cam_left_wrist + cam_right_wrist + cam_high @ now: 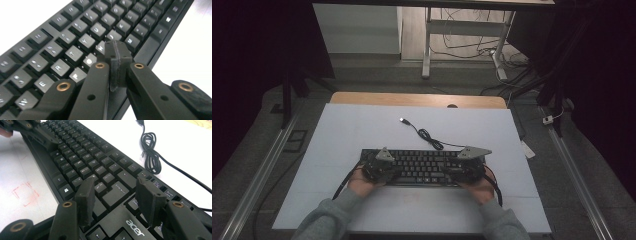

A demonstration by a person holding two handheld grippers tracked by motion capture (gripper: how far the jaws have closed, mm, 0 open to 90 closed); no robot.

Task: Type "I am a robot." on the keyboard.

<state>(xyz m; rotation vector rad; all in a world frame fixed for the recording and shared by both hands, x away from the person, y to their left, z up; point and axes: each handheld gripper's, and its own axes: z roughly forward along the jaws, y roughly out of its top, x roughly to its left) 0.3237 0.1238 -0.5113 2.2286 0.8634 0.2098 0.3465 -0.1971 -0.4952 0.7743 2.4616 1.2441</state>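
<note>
A black Acer keyboard lies across the middle of the white table top. Its black cable runs off behind it in a loose coil and ends in a USB plug. My left gripper is over the keyboard's left half. In the left gripper view the left gripper is shut, its pads pressed together with nothing between them, tips just above the letter keys. My right gripper is over the right half. The right gripper is open above the Enter key, nothing between its fingers.
A faint red square is drawn on the table in front of the keyboard. The coiled cable lies behind the keyboard's right half. The other gripper shows at the keyboard's far end. Desk legs and floor cables lie beyond the table.
</note>
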